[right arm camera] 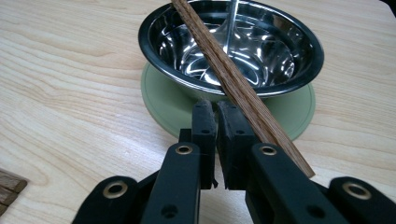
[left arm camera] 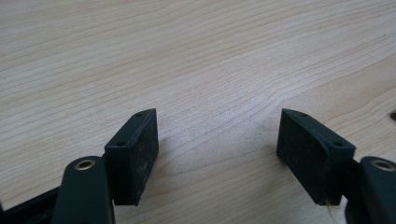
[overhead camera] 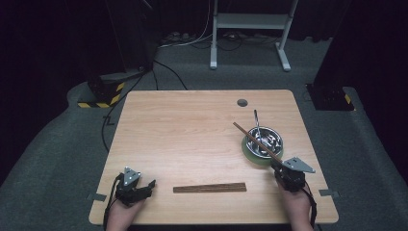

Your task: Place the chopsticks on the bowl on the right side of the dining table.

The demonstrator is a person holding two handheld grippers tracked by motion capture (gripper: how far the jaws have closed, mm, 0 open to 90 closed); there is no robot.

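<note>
Item: wooden chopstick [overhead camera: 252, 139] — lying slantwise across the steel bowl [overhead camera: 277, 136] at centre right of the high view, far tip sticking out past the rim toward upper left, near end coming down at the right gripper [overhead camera: 280, 168]. Sitting under the bowl, a green plate [overhead camera: 250, 155]; leaning inside it, a metal spoon [overhead camera: 256, 122]. In the right gripper view, running from top centre to lower right [right arm camera: 233, 79], passing over the outer side of the right-hand jaw rather than between the pads; jaws there [right arm camera: 215, 109] standing pressed almost together, pinching nothing visible. Left gripper [overhead camera: 151, 184] idling at lower left of the table [overhead camera: 183, 130], jaws spread wide over bare wood [left arm camera: 217, 135]. Waiting at bottom centre, a flat wooden strip [overhead camera: 210, 187]. Handling, judged: light, stiff, narrow, likely rolling or sliding on the polished rim — best pinching the thick near end just outside the bowl, pads squarely across the shaft, avoiding levering against the rim and tipping the bowl.
</note>
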